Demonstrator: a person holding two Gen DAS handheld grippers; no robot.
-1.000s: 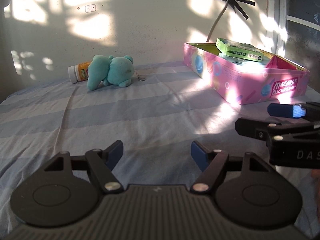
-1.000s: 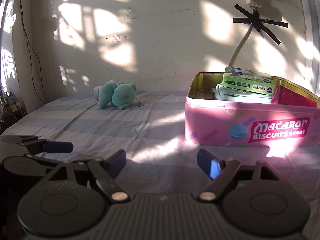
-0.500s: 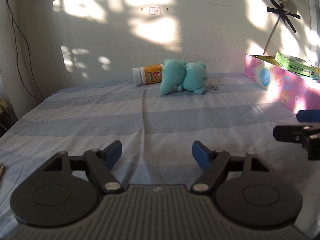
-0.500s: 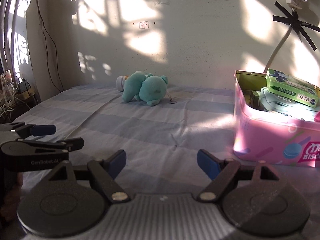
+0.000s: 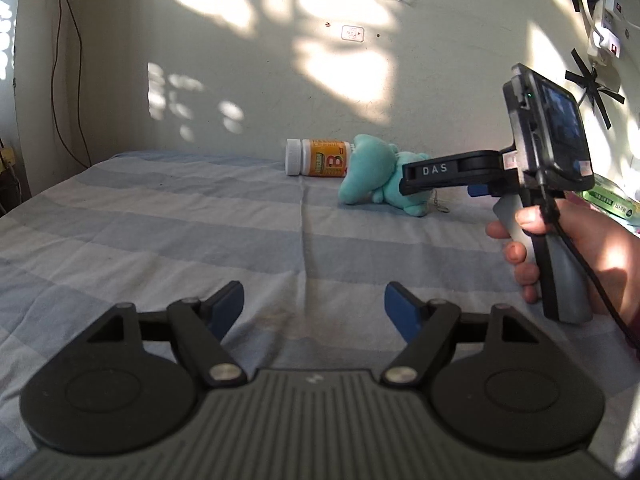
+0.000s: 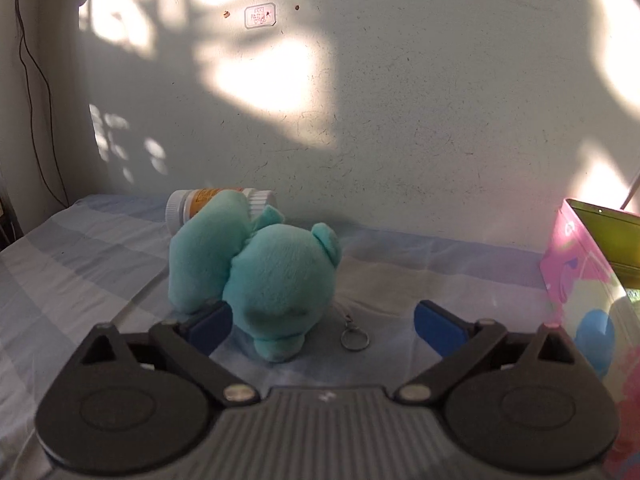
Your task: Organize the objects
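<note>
Left hand-held gripper [image 5: 314, 307] first: its blue-padded fingers are spread wide with nothing between them, hovering low over the blue-and-grey striped bed sheet [image 5: 160, 232], well back from everything. From this view the teal plush toy [image 5: 380, 174] lies on its side near the far wall, with an orange-labelled white-capped pill bottle [image 5: 318, 157] lying right behind it, touching or nearly so. The right hand-held gripper [image 5: 408, 178] comes in from the right, held in the person's hand [image 5: 592, 248], its black arm reaching over to the toy

Right wrist view: that right hand-held gripper [image 6: 322, 322] is also wide open, holding nothing. The plush toy [image 6: 264, 276] sits toward the left side of the gap, so the left blue pad [image 6: 210, 326] looks right up against its body, while the right pad [image 6: 438, 328] stands well clear. A small metal keyring [image 6: 354, 338] on a short chain lies on the sheet between toy and right pad. The bottle [image 6: 216, 202] peeks out behind the toy. At the right edge is the corner of a pink printed biscuit tin [image 6: 584, 280], open at the top

My read: this is the reach-for-the-toy step, grasp not made yet. Next it probably wants a nudge left to centre the plush, then a close, ideally without pinching only the keyring, then a carry over to the tin
</note>
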